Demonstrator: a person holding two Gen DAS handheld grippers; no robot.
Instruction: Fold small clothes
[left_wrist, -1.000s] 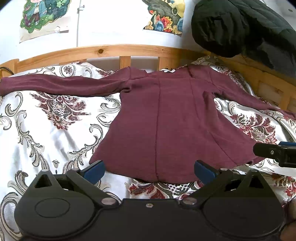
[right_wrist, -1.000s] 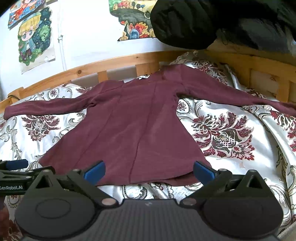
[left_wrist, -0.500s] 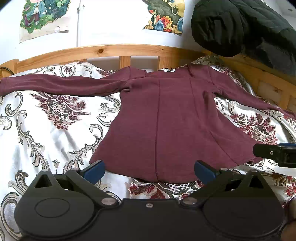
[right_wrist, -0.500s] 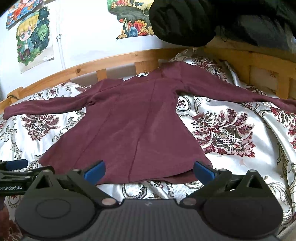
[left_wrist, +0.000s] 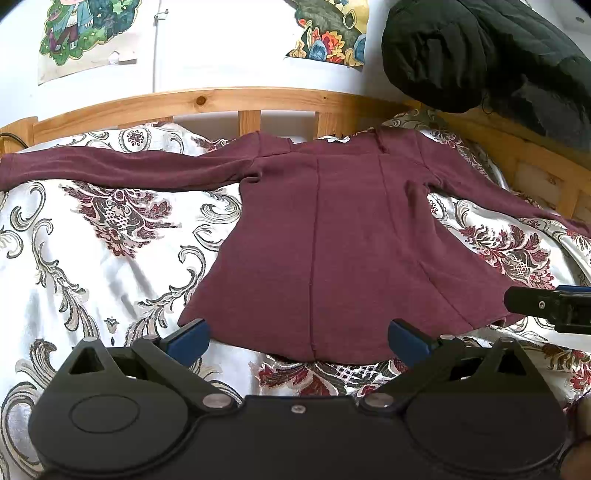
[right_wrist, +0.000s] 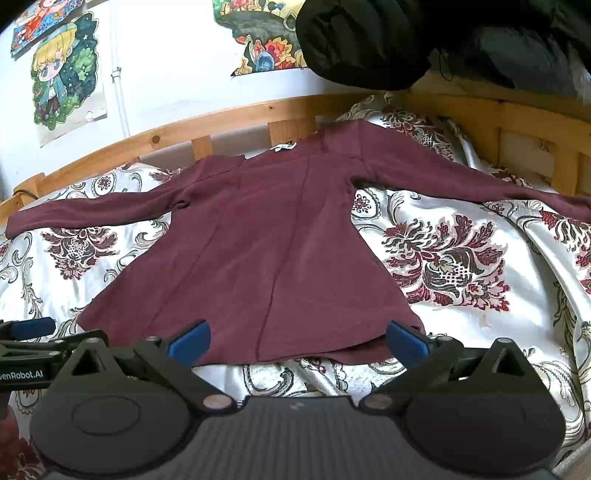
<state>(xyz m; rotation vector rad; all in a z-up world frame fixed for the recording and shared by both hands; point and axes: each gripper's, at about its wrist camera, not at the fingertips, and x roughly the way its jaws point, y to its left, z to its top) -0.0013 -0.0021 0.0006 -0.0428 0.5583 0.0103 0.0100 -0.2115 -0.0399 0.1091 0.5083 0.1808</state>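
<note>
A maroon long-sleeved top (left_wrist: 332, 240) (right_wrist: 266, 243) lies flat on the patterned bedspread (left_wrist: 92, 266) (right_wrist: 461, 258), neck toward the headboard, both sleeves spread out sideways. My left gripper (left_wrist: 299, 339) hovers open just short of the hem's left half, nothing between its blue pads. My right gripper (right_wrist: 299, 339) stands open at the hem's right half, likewise empty. Each gripper's tip shows at the edge of the other's view, the right one (left_wrist: 546, 306) near the hem's right corner, the left one (right_wrist: 29, 332) near the left corner.
A wooden headboard rail (left_wrist: 221, 99) (right_wrist: 221, 125) runs behind the top, with a side rail (right_wrist: 535, 147) on the right. A black padded jacket (left_wrist: 480, 55) (right_wrist: 424, 40) hangs over the right corner. Posters (right_wrist: 66, 74) are stuck on the white wall.
Both grippers stay open near the hem. The right wrist view has risen slightly and shifted, so the top sits a little lower in frame; the left view is almost unchanged.
</note>
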